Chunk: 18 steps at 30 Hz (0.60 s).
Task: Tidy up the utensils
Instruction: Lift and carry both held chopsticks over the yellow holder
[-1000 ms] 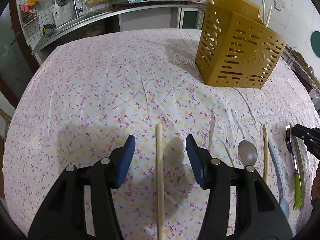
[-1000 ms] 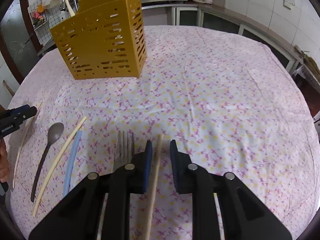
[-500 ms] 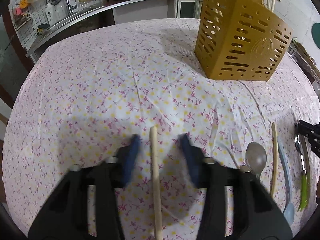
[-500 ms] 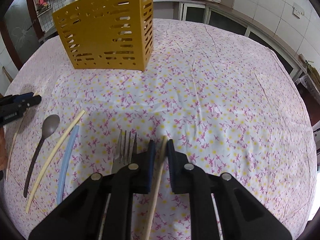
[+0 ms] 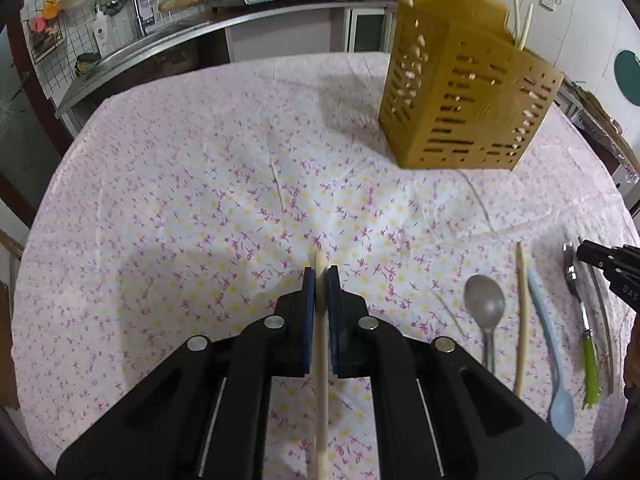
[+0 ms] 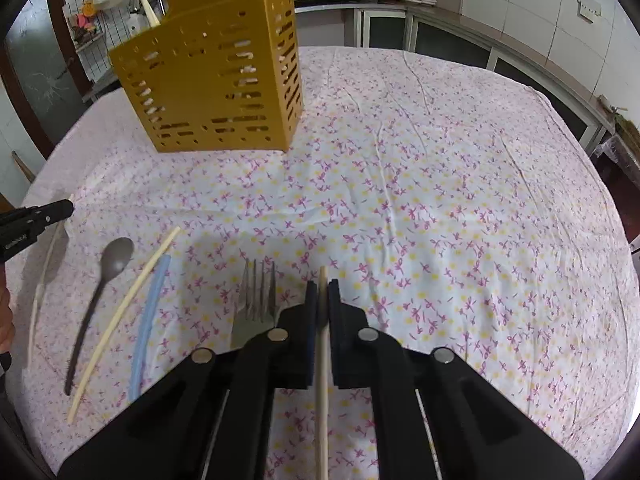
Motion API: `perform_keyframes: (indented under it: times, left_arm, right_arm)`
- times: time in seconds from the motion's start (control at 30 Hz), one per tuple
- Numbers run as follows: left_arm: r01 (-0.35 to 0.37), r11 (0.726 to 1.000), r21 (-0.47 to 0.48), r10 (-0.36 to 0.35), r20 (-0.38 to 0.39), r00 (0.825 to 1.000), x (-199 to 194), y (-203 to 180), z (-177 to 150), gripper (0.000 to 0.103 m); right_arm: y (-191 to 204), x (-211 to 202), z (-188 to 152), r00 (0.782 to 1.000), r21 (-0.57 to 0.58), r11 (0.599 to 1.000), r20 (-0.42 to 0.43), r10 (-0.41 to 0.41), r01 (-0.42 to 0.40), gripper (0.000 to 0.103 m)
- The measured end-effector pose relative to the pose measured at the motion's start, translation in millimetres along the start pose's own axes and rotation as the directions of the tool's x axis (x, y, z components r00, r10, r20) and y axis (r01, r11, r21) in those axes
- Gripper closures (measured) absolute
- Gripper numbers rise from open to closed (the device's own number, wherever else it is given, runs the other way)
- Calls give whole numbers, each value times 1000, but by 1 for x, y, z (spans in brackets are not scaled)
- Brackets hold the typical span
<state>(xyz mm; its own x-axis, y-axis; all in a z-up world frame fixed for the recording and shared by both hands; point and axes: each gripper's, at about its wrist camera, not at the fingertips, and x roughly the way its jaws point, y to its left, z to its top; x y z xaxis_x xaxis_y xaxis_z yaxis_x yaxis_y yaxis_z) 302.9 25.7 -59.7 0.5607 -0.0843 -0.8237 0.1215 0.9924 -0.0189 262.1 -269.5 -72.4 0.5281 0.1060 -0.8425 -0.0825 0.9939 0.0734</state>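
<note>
1. The left gripper (image 5: 321, 276) has just closed; its blue pads clamp a pale chopstick (image 5: 321, 380).
2. The right gripper (image 6: 322, 290) has just closed on a second chopstick (image 6: 322, 360), beside the fork (image 6: 256, 304).
3. The yellow holder (image 6: 216, 84) stands farther back on the floral surface (image 6: 440, 200).

A yellow slotted utensil holder (image 5: 468, 96) is standing upright at the far side of the table with pale chopsticks (image 5: 522, 20) sticking out of its top. One pale chopstick (image 5: 320, 360) is lying lengthwise, another (image 6: 322, 360) likewise. Between them a metal spoon (image 5: 484, 308), a cream chopstick (image 5: 520, 320), a light blue spoon (image 5: 548, 340) and a green-handled fork (image 5: 584, 332) are lying side by side.
</note>
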Motion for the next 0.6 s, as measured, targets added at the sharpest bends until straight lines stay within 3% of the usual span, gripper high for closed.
perform_keyframes:
  times: [0.37, 0.6]
  left_arm:
    - [21, 1000, -21, -20, 24, 1000, -20, 2, -11, 98]
    - [31, 999, -36, -25, 154, 988, -66, 2, 11, 98]
  right_arm:
    - [2, -28, 8, 996, 15, 999, 71, 51, -52, 97]
    - [-6, -70, 27, 980, 37, 997, 192, 59, -67, 97]
